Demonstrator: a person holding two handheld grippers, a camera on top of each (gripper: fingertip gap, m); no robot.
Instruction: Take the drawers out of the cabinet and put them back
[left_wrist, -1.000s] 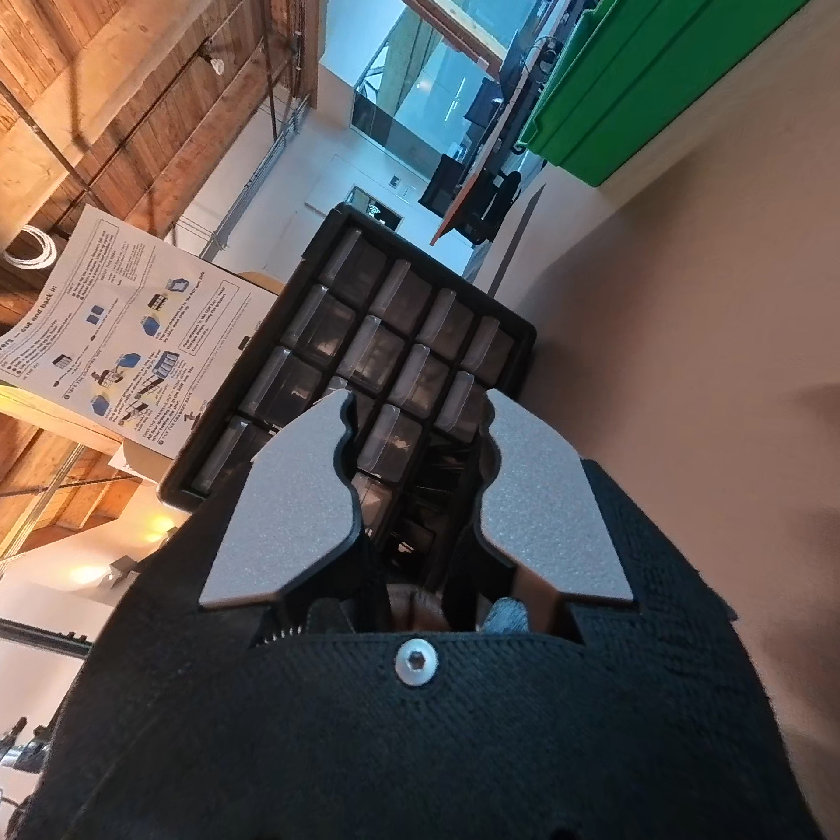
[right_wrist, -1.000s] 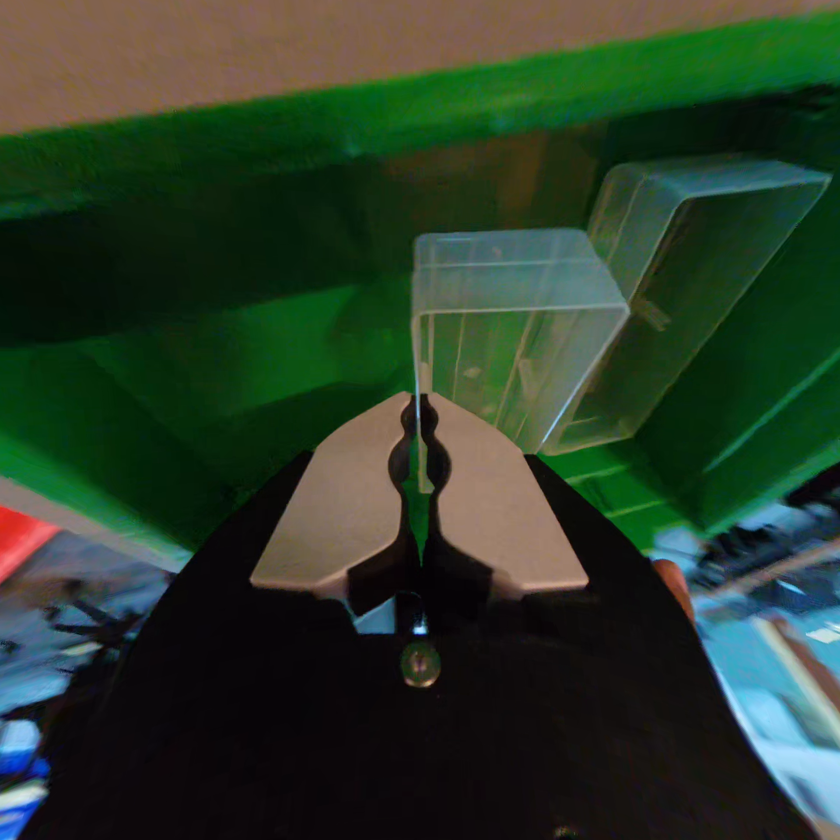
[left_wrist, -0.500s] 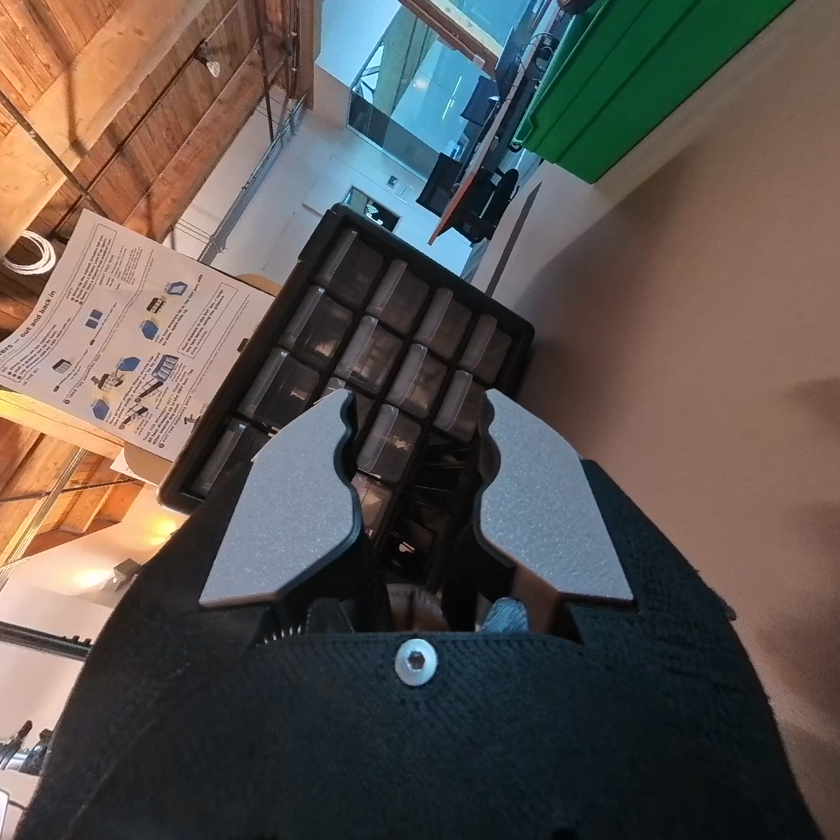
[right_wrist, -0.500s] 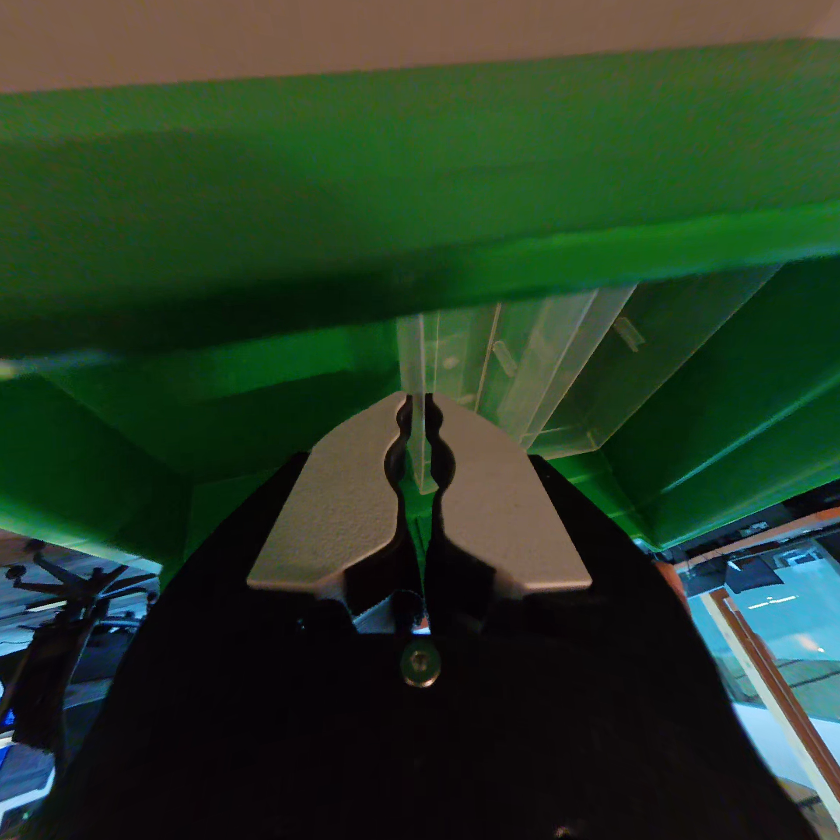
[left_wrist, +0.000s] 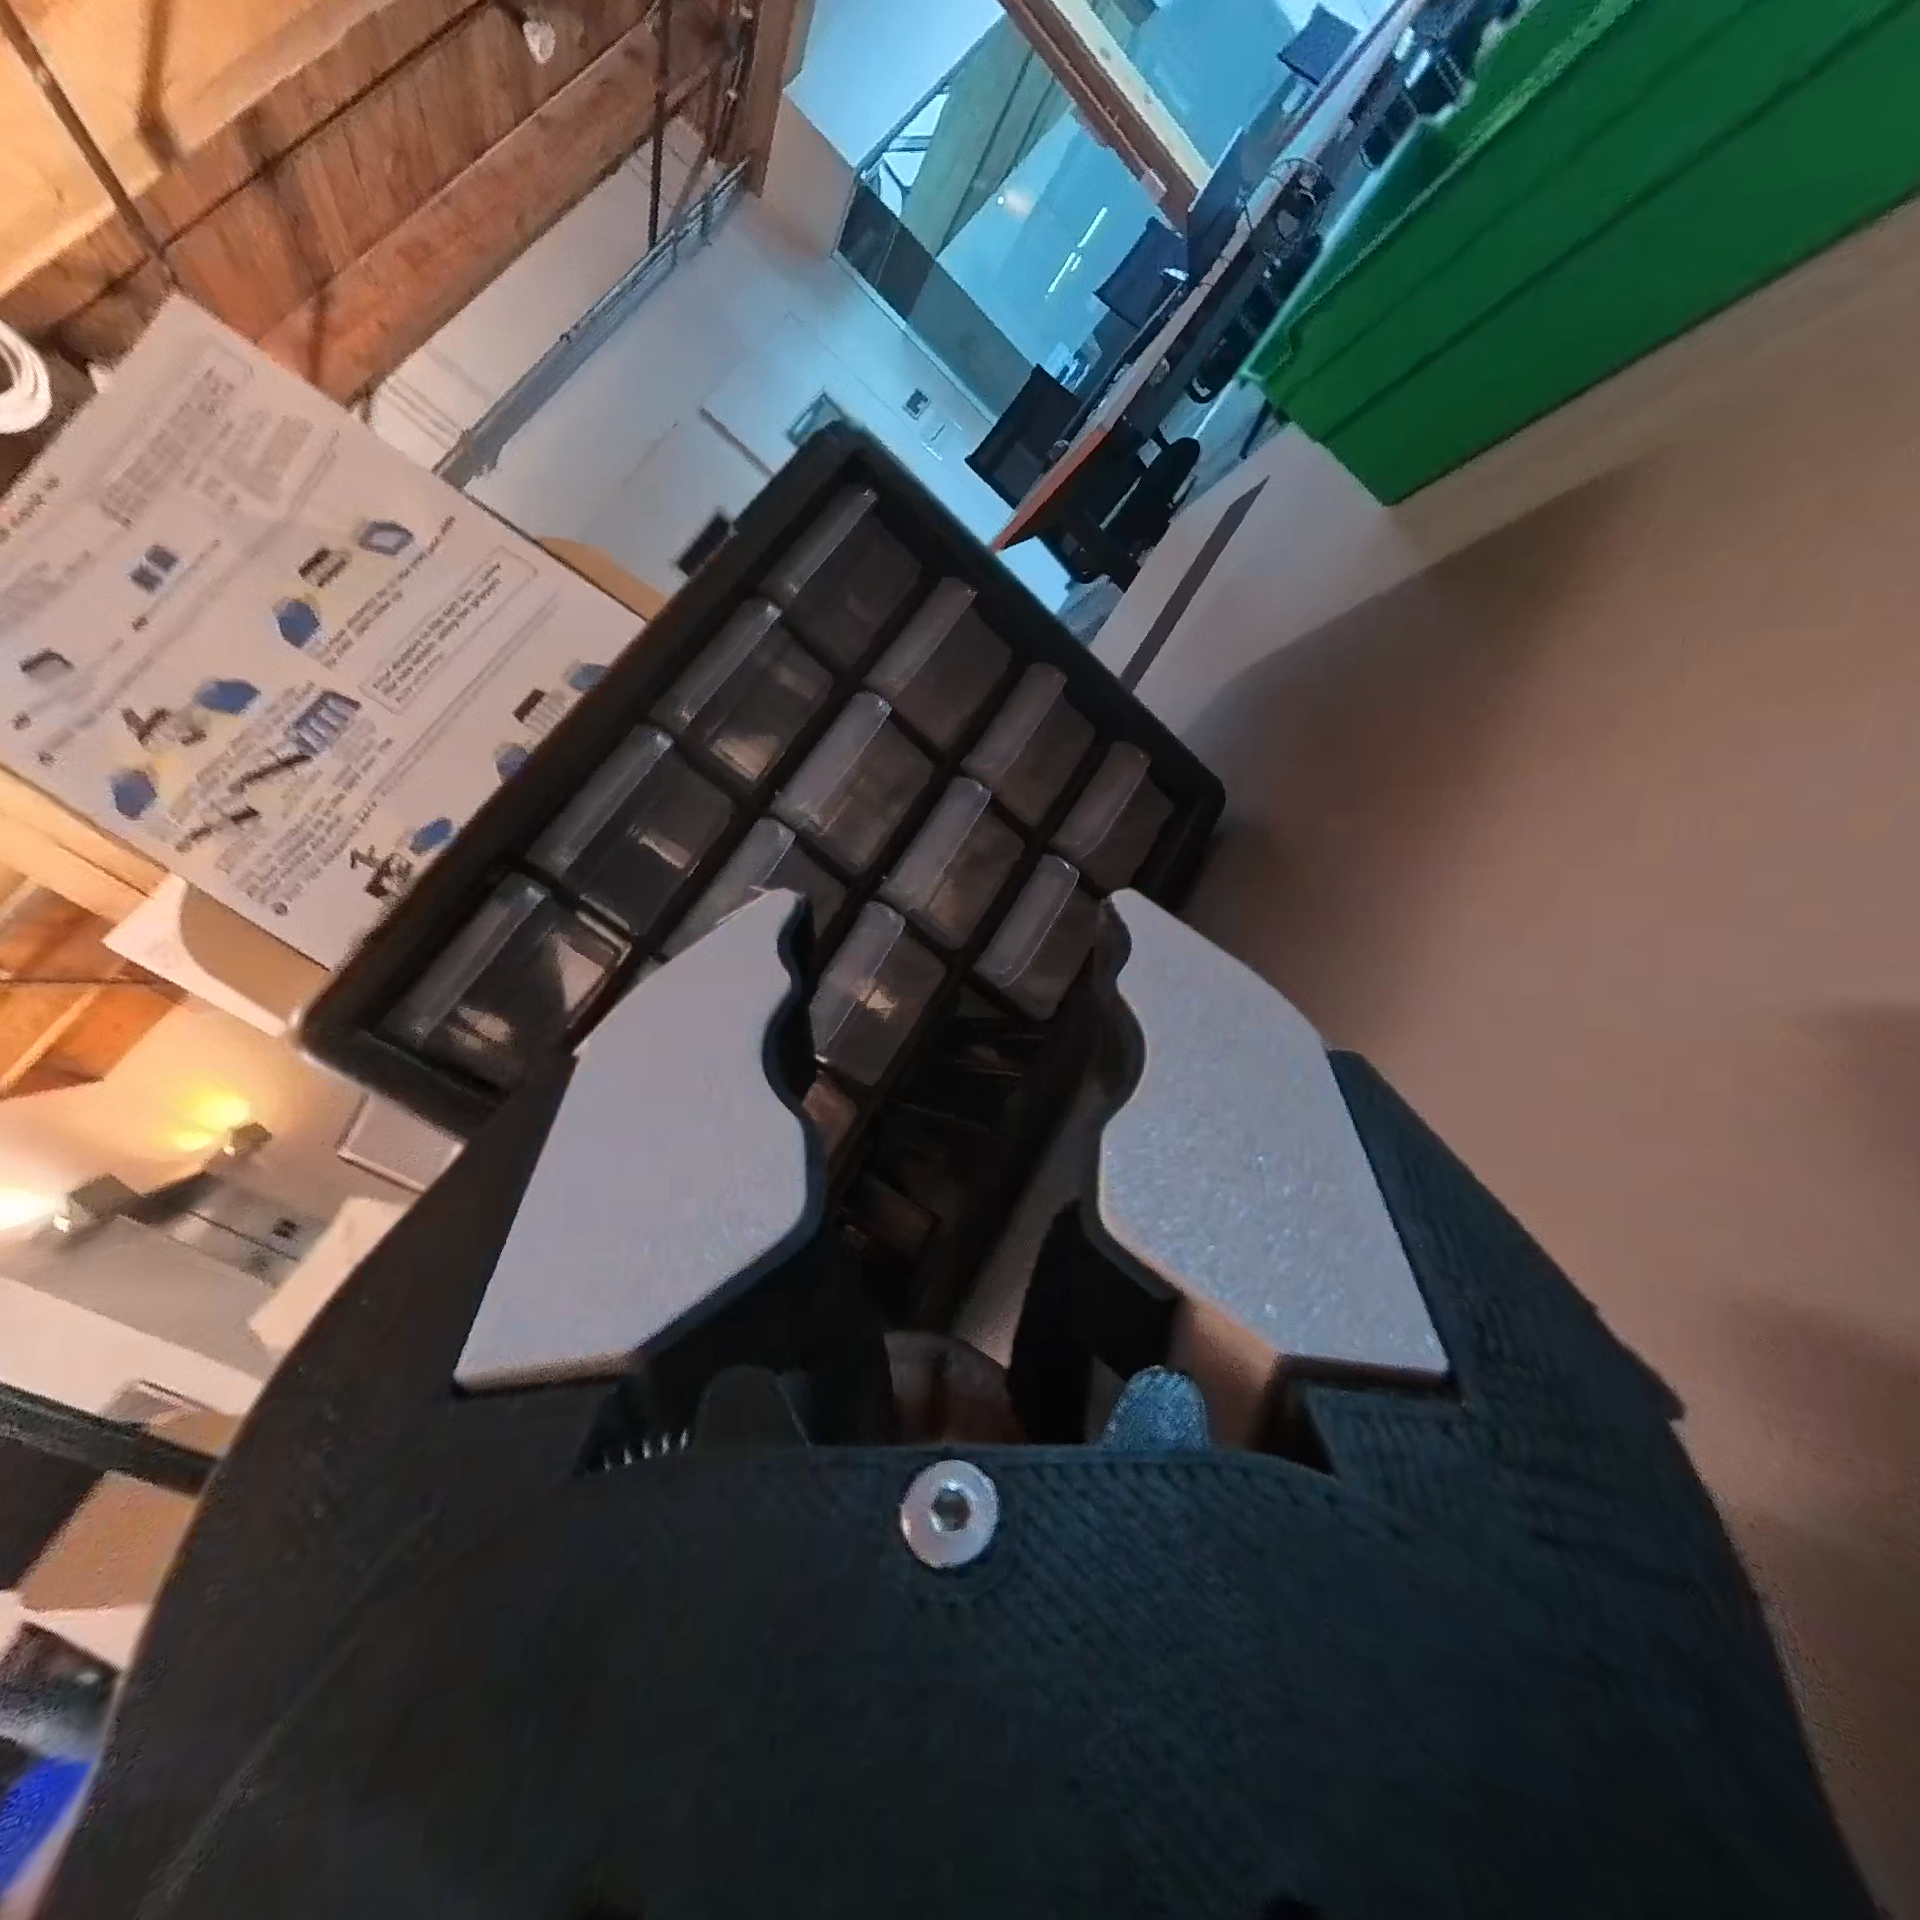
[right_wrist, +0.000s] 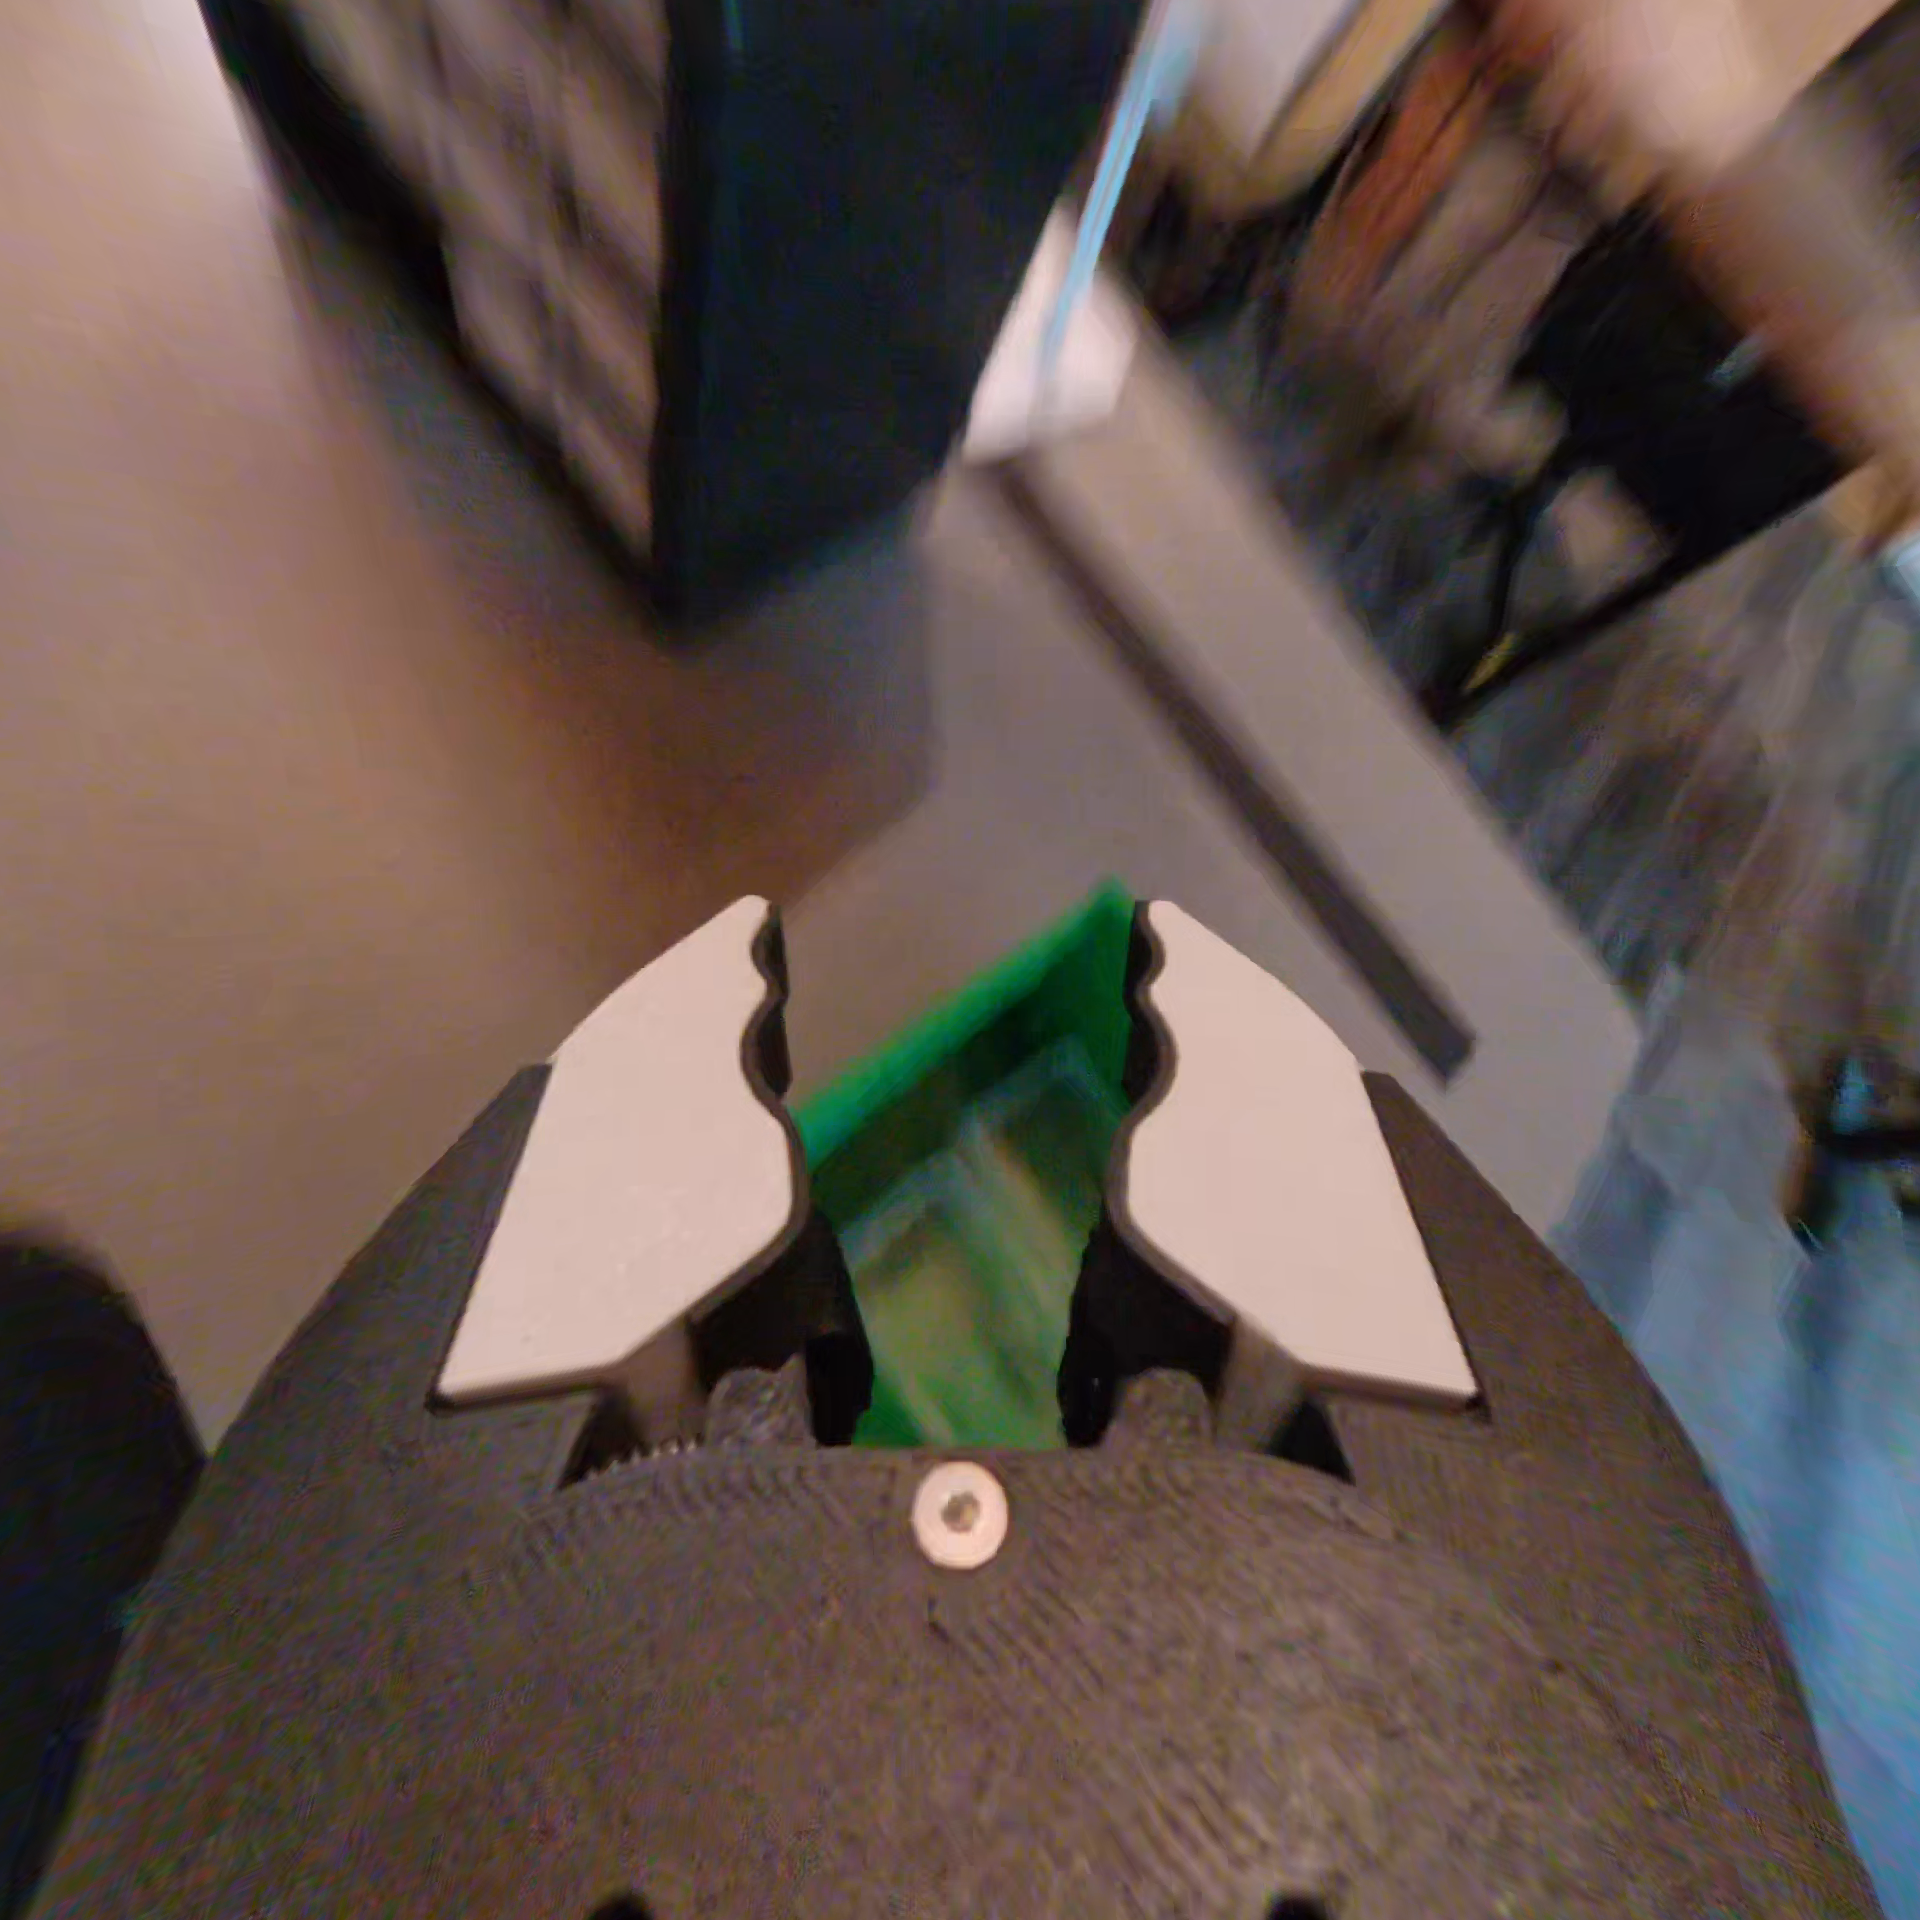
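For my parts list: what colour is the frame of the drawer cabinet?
Black. The cabinet frame shows best in the left wrist view.

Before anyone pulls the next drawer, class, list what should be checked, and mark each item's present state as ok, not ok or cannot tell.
1. Is the left gripper open and empty? Ok.
2. Is the right gripper open and empty? Ok.
3. Is the drawer cabinet facing the left gripper? Ok.
4. Are there clear drawers in the slots to take? Ok.
5. Is there room left in the green bin? Cannot tell, its contents are blurred.
6. Is the right wrist view sharp enough to aim by? Not ok, it is motion-blurred.
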